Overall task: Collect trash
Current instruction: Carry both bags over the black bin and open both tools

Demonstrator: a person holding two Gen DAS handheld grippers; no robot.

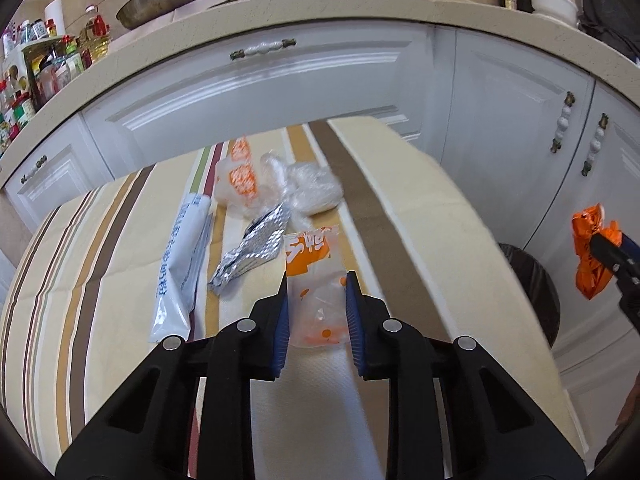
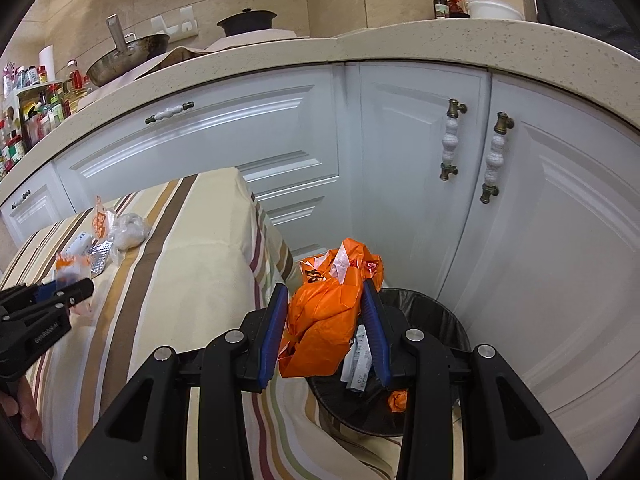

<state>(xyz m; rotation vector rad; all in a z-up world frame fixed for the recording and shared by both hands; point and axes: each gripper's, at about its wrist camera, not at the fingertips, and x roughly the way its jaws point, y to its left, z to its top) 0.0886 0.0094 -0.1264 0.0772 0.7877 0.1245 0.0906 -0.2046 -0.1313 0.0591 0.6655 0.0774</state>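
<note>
my left gripper (image 1: 316,280) is pinched on the clear orange-print wrapper (image 1: 314,280), long axis running forward over the table (image 1: 420,200). my right gripper (image 2: 326,292) clamps the orange bag (image 2: 324,312), directly above the bin (image 2: 440,320), so right drops first.

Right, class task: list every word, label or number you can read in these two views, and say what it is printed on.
Nothing can be quoted with confidence.
orange-and-white sachet in the left gripper: large white characters, blurred.
white packet: blue print running sideways, too small.
orange bag in the right gripper: black marks, creased, unreadable.
spice bottles: labels too small.
</note>
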